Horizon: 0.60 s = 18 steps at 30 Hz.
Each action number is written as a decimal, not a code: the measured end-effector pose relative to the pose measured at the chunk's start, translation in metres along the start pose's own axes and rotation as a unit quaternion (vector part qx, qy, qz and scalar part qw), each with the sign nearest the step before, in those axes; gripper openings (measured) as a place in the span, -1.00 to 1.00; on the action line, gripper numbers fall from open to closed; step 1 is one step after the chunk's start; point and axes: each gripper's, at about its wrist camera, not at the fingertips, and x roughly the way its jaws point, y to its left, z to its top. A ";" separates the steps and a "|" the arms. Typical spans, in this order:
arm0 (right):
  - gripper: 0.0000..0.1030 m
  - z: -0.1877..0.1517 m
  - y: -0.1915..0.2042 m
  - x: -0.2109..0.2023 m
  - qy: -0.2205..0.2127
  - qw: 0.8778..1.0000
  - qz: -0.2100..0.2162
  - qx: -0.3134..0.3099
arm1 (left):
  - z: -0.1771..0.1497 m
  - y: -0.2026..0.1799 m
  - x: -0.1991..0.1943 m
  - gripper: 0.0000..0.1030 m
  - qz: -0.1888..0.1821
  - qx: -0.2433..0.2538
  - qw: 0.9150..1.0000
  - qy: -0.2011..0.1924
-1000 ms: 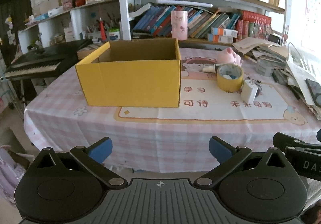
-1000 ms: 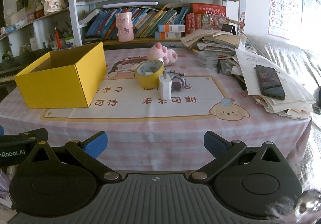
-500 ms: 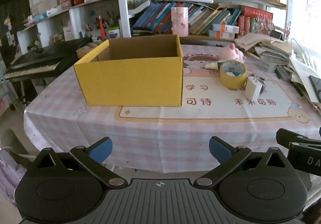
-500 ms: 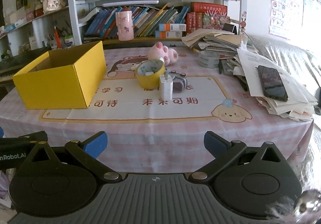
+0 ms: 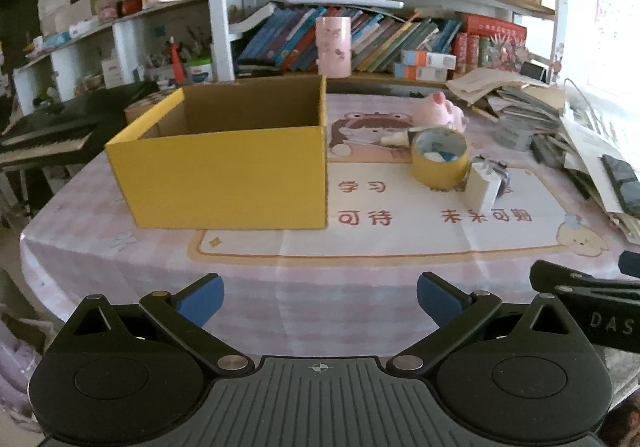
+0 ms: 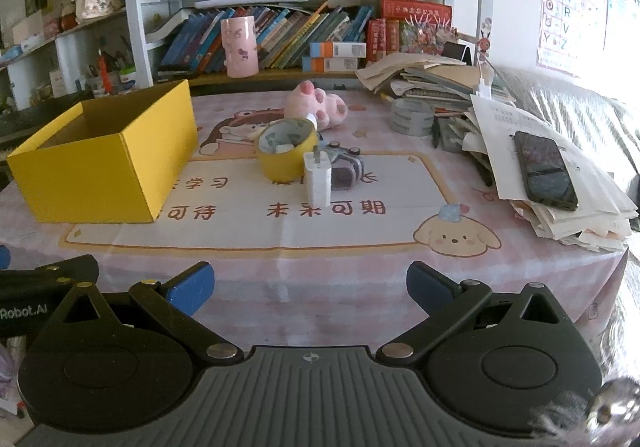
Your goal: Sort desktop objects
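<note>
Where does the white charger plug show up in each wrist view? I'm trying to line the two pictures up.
Left wrist view: the white charger plug stands right of centre, just right of and in front of the yellow tape roll.
Right wrist view: the plug stands near the middle, again in front of and right of the tape roll.
Shared landmark: the yellow cardboard box, left of the plug in both.

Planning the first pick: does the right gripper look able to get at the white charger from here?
Probably yes. The right gripper is open at the table edge, and bare mat lies between it and the white charger; the yellow tape roll sits just behind.
</note>
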 end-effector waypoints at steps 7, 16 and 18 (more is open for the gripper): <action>1.00 0.011 -0.015 0.018 0.008 1.000 0.002 -0.008 | 0.008 -0.013 0.017 1.00 0.000 -0.009 1.000 0.013; 1.00 0.034 -0.041 0.044 0.007 1.000 -0.003 -0.025 | 0.026 -0.042 0.043 1.00 -0.012 -0.019 1.000 0.020; 1.00 0.041 -0.048 0.050 0.008 1.000 -0.005 -0.029 | 0.031 -0.050 0.050 1.00 -0.016 -0.021 0.999 0.020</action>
